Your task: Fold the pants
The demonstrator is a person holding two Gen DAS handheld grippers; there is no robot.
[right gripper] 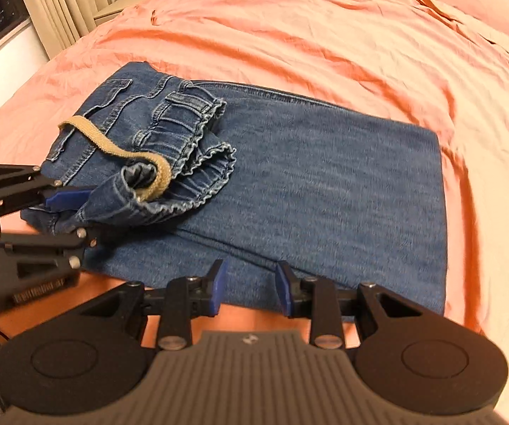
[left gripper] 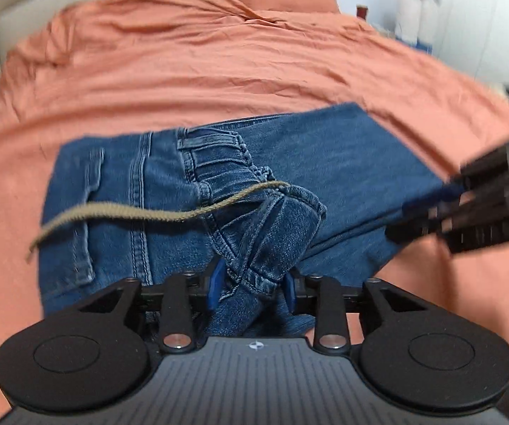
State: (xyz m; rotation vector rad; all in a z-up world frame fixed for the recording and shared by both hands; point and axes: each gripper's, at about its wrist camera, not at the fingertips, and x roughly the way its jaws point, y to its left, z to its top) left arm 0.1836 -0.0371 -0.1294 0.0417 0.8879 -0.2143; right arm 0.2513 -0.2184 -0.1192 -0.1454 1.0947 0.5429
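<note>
Two grippers: our left gripper (left gripper: pixel 252 288) is pinching the elastic waistband of the folded blue denim pants (right gripper: pixel 311 191) near the orange-sheeted bed's (right gripper: pixel 325 35) front edge; our right gripper (right gripper: pixel 249 288) is hovering, fingers wide.

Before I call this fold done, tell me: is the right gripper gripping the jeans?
No. The right gripper is open, its blue pads apart at the near edge of the jeans with no cloth pinched between them.
</note>
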